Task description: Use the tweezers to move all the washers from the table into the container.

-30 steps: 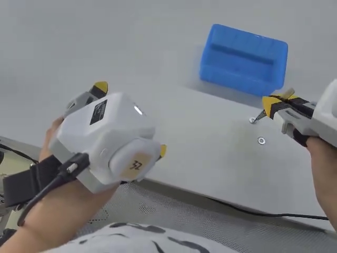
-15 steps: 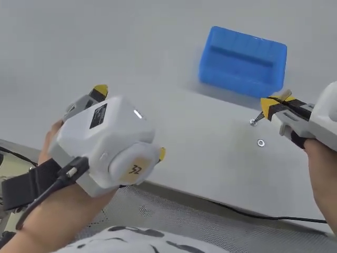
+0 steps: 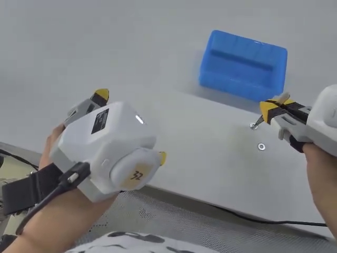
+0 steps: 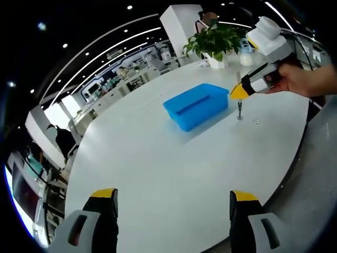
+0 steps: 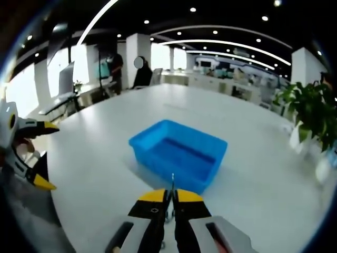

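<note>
My right gripper is shut on thin metal tweezers that point down at the white table, just in front of the blue container. A small washer sits at the tweezers' tip; I cannot tell whether it is pinched. Another washer lies loose a little nearer to me. In the right gripper view the jaws are closed around the tweezers, with the container right ahead. My left gripper is open and holds nothing, far left of the container.
The table's near edge runs below both grippers, with a dark cable along it. In the left gripper view, the right gripper and loose washer sit at the far right, potted plants behind.
The whole picture has slid down slightly with my head. The grippers, tweezers and washers keep the same places relative to the container.
</note>
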A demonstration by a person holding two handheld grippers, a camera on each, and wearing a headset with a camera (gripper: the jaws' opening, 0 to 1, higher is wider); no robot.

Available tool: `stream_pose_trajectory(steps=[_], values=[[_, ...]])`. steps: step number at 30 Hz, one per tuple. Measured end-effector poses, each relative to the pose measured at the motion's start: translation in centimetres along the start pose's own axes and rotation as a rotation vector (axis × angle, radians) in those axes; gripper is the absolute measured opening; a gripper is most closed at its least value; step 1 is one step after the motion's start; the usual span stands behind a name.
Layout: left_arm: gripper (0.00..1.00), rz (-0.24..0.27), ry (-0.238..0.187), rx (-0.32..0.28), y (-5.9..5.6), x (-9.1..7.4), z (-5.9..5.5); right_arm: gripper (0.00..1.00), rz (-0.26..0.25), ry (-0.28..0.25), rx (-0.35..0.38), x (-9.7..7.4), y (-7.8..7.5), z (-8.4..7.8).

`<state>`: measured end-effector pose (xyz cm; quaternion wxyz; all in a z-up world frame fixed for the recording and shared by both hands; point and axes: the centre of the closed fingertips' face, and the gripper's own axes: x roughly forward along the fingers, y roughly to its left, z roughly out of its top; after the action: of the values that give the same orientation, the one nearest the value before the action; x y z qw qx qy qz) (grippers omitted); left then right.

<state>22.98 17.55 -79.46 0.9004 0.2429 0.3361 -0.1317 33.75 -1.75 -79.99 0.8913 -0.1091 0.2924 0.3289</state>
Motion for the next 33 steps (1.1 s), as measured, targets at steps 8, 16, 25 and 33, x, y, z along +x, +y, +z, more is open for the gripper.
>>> stream_pose_trajectory(steps=[8, 16, 25, 33], values=[[0.89, 0.0, 0.001, -0.002, 0.0, 0.1, -0.1, 0.02, 0.007, -0.009, 0.035, -0.8, -0.1, 1.1], [0.89, 0.002, 0.0, 0.001, 0.0, 0.1, 0.0, 0.02, 0.01, -0.069, 0.053, -1.9, -0.4, 3.6], [0.89, 0.009, -0.006, -0.003, 0.2, 0.0, 0.1, 0.02, 0.022, -0.117, 0.046, -2.1, -0.1, 5.8], [0.89, 0.006, -0.013, -0.006, 0.1, -0.1, 0.2, 0.02, 0.024, -0.164, 0.024, -1.9, -0.6, 8.2]])
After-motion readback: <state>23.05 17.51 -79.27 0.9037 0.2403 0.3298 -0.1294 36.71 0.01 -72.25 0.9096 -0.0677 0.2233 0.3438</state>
